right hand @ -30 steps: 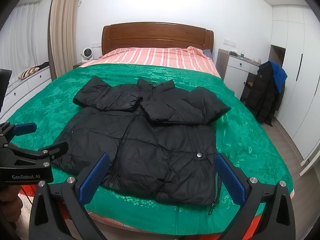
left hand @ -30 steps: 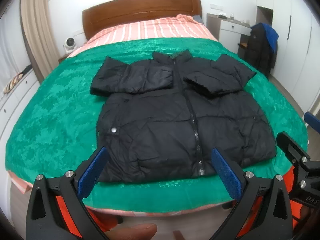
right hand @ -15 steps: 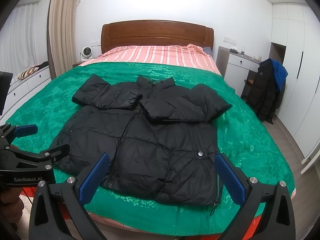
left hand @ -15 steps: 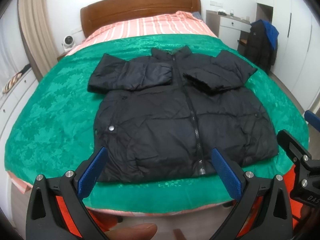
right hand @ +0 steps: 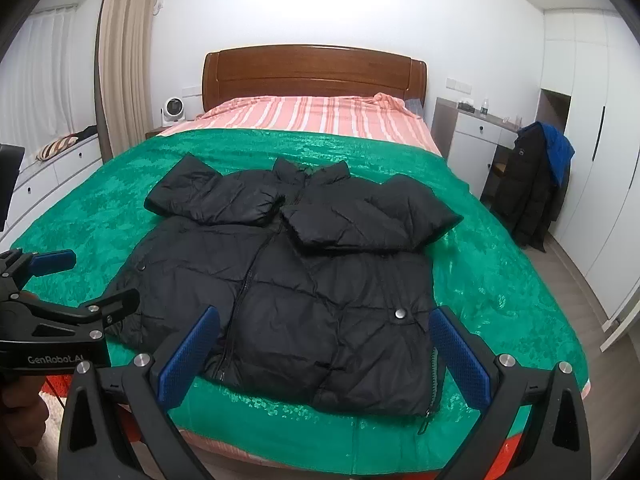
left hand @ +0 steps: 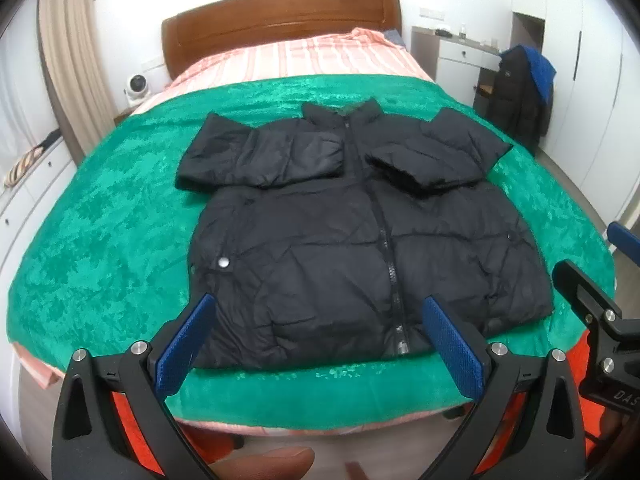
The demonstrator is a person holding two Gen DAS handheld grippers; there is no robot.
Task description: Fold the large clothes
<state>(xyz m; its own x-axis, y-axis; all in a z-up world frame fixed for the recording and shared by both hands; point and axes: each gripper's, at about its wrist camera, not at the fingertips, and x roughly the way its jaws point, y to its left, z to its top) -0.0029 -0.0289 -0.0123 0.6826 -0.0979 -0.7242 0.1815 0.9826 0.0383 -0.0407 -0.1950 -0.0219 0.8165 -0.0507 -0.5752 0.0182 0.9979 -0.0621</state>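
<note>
A black puffer jacket (left hand: 352, 232) lies front up on the green blanket (left hand: 100, 240), zipped, with both sleeves folded across its chest. It also shows in the right wrist view (right hand: 304, 276). My left gripper (left hand: 320, 344) is open and empty, just short of the jacket's hem near the bed's foot. My right gripper (right hand: 324, 352) is open and empty, also just short of the hem, to the right of the left gripper (right hand: 52, 300).
The bed has a wooden headboard (right hand: 312, 72) and a striped pink sheet (right hand: 304, 114). A dark coat with a blue hood (right hand: 536, 184) hangs on a chair by a white desk at the right. White drawers (right hand: 56, 172) line the left wall.
Both grippers have drifted slightly closer to the bed, so the jacket looks a little larger. Both stay open and empty.
</note>
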